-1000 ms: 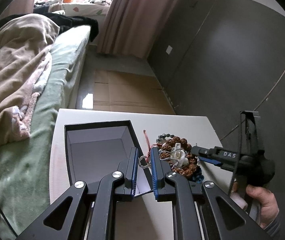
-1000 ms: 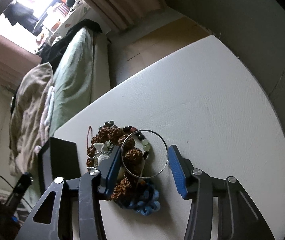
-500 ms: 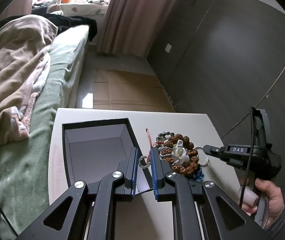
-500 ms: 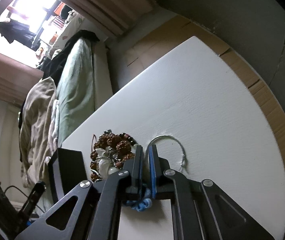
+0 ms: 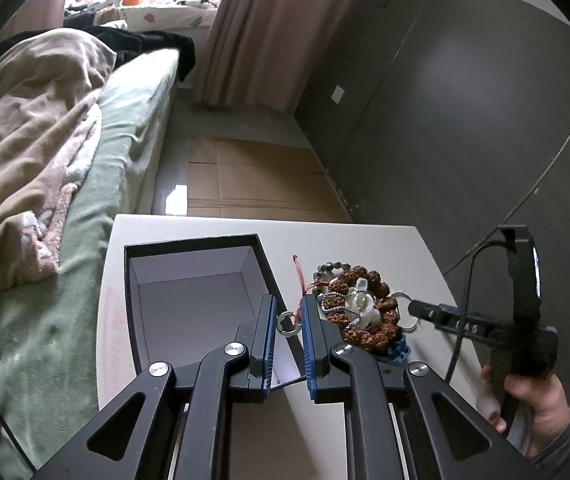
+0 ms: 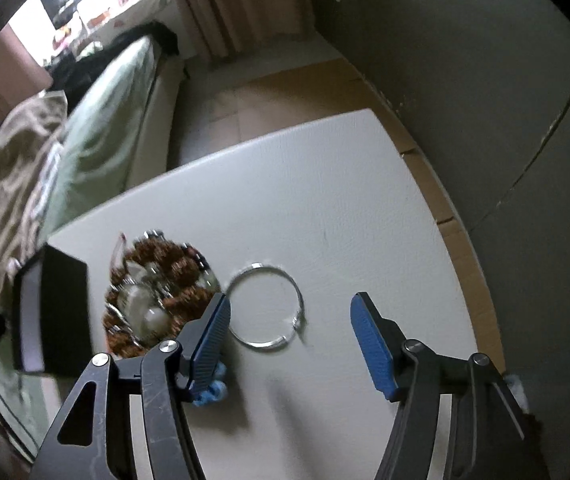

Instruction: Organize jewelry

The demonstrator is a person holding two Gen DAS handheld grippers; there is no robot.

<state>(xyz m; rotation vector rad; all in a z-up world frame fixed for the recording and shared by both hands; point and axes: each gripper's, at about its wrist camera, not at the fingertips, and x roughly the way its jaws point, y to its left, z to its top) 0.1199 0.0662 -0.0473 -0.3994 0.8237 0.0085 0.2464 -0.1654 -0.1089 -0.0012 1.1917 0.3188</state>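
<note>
A pile of jewelry [image 5: 359, 308] with brown bead bracelets, clear stones and a blue piece lies on the white table [image 5: 349, 244]. My left gripper [image 5: 288, 326] is shut on a small silver ring [image 5: 286, 323] over the right wall of an open black box [image 5: 189, 300]. My right gripper [image 6: 289, 340] is open above a thin silver bangle [image 6: 267, 306] that lies flat on the table [image 6: 325, 200], right of the pile [image 6: 157, 296]. The box [image 6: 51, 312] is at the left in the right wrist view.
A bed with a green sheet [image 5: 97, 200] and a beige blanket runs along the table's left side. A dark wall [image 5: 465, 120] stands to the right. Cardboard [image 5: 253, 184] covers the floor beyond the table. A pink curtain [image 5: 269, 28] hangs at the back.
My right gripper closed on the silver bangle, pulled it right out of the pile, then opened and left it flat on the table. My left gripper has held still with the small ring.
</note>
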